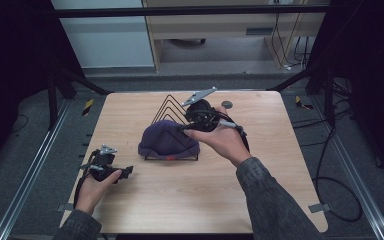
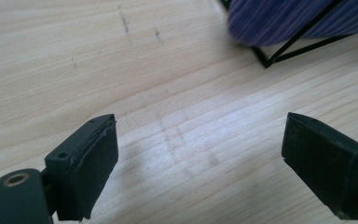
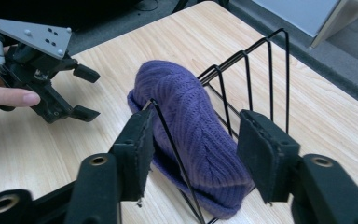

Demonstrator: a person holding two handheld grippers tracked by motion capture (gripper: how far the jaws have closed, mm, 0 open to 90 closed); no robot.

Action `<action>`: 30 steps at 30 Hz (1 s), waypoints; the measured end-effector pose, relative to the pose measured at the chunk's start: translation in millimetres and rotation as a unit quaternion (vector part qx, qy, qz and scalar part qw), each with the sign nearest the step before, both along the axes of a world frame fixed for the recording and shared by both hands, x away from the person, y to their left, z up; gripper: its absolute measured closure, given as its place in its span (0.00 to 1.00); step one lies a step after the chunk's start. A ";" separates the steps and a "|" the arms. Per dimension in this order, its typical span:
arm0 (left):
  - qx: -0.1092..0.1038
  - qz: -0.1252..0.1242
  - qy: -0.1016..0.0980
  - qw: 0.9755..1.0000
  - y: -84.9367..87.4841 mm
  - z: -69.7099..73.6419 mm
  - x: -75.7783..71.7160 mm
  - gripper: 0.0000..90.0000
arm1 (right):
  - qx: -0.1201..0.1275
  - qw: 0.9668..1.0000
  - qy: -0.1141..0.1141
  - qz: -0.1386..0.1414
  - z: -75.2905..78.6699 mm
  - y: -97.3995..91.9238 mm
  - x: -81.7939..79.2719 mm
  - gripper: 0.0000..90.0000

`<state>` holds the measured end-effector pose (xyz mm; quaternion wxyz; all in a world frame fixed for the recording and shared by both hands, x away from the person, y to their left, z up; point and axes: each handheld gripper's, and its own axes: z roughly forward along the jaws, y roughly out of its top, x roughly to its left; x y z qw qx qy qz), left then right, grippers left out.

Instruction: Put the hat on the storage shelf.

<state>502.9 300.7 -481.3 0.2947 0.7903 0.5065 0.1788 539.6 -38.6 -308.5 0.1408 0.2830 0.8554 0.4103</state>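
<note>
Purple knit beanie (image 1: 167,137) is sitting draped over the black wire rack (image 1: 170,107) approx mid tabletop (image 1: 280,150), a bit toward the far side. Right tongs (image 3: 193,149) are right up at it: in the right gripper view the jaws stand apart w/ the hat and one rack wire between them, but pads aren't pressing on anything, so no grip. In the high view the right tongs (image 1: 186,128) sit at the hat's right side, hand behind them. Left tongs (image 1: 126,171) are off near the left front of the tabletop, well apart from the hat, held low. Left gripper view shows those jaws wide w/ nothing but bare wood between them, hat + rack corner up at the top right.
</note>
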 end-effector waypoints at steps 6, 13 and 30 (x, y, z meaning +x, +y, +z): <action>0.006 0.007 0.008 1.000 2.3 -6.4 4.6 0.11 | 0.007 1.000 -0.001 -0.008 -1.6 -4.0 0.8 0.45; 0.016 -0.002 0.020 1.000 -0.6 -11.4 5.4 0.10 | 0.007 1.000 0.001 -0.018 -3.4 -7.2 -0.7 0.37; 0.023 -0.011 0.011 1.000 -3.1 -15.6 3.8 0.03 | 0.026 0.998 -0.021 -0.050 4.3 -38.5 -23.7 0.20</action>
